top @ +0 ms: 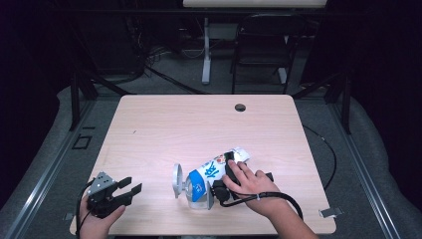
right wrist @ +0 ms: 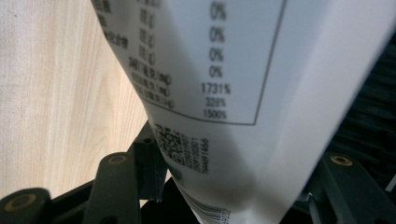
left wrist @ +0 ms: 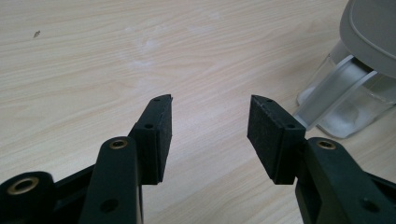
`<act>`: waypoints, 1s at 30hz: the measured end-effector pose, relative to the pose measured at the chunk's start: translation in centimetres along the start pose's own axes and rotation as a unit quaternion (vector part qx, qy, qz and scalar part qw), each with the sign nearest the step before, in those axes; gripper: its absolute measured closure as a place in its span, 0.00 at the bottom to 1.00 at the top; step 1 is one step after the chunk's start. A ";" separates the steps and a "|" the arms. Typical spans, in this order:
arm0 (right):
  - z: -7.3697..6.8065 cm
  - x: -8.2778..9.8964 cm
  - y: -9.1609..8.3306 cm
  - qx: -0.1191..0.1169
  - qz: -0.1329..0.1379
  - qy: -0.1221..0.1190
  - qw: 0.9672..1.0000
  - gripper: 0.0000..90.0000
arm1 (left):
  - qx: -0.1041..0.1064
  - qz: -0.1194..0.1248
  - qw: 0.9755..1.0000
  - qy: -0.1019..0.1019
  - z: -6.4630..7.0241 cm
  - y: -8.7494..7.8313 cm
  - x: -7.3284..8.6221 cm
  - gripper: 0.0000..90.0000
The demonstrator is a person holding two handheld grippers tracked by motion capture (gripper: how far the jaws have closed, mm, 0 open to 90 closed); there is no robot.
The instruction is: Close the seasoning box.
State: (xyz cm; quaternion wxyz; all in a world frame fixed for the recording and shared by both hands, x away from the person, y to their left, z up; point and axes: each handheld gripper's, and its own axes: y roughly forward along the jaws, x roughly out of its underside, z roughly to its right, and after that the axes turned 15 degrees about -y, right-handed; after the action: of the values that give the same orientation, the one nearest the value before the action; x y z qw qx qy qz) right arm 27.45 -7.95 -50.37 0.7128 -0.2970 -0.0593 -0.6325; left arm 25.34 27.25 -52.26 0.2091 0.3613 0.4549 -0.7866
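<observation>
A white and blue printed pouch (top: 215, 168) lies tilted on the wooden table (top: 199, 124), its lower end at a clear container (top: 195, 190) with a grey lid (top: 177, 180). My right gripper (top: 224, 175) sits under the person's hand, shut on the pouch. In the right gripper view the pouch (right wrist: 224, 93) fills the space between the jaws of the right gripper (right wrist: 233, 154). My left gripper (top: 134, 183) rests open at the table's front left, to the left of the container. In the left gripper view nothing lies between the jaws of the left gripper (left wrist: 211, 112). The clear container (left wrist: 343, 95) stands off to their right.
A round cable hole (top: 240, 107) sits near the table's far edge. A black cable (top: 278, 196) trails from the right gripper over the front right of the table. Behind the table stand a dark chair (top: 263, 45) and a white desk leg (top: 206, 50).
</observation>
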 end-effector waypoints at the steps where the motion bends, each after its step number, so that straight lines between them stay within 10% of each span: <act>1: 0.0 0.0 0.0 0.000 0.000 0.000 1.000 0.50 | 0.000 0.000 1.000 0.000 0.0 0.0 0.0 0.56; 30: 0.2 0.0 -0.1 0.000 -0.003 -0.008 1.000 0.50 | 0.001 0.002 1.000 -0.002 -0.1 0.0 0.0 0.56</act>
State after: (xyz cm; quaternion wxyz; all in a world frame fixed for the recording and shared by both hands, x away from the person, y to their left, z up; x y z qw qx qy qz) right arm 27.46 -7.89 -50.19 0.7106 -0.3019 -0.0664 -0.6321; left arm 25.36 27.36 -52.34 0.2110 0.3604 0.4532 -0.7875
